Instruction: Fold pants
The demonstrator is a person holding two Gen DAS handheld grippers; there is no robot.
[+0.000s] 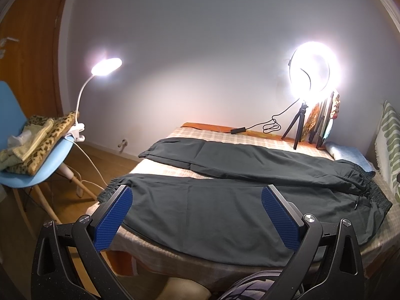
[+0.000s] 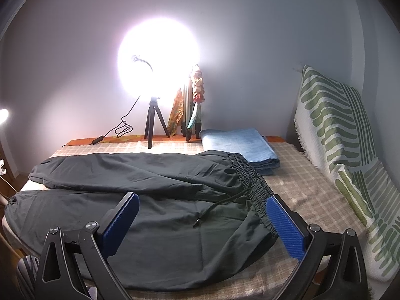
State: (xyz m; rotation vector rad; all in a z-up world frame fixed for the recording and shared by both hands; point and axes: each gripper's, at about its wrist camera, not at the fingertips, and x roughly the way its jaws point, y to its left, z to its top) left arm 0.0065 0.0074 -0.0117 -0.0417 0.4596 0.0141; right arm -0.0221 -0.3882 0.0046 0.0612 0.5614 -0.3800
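- The dark pants (image 1: 225,175) lie spread flat on the bed (image 2: 312,187), 2 legs apart, waistband (image 2: 250,177) toward the folded blue towel (image 2: 237,142).
- The left tool (image 1: 197,196) hovers released over the near leg.
- The right tool (image 2: 202,200) hovers released near the waistband, with the drawstring (image 2: 212,210) between its fingers.

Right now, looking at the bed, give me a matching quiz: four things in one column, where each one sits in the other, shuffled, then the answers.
Things:
1. dark pants
2. folded blue blanket
3. ring light tripod
4. leopard-print cloth

Places:
A. on the blue chair
B. standing at the bed's far edge by the wall
C. spread flat across the bed
D. beyond the waistband, towards the wall

Pairs: 1-C, 2-D, 3-B, 4-A
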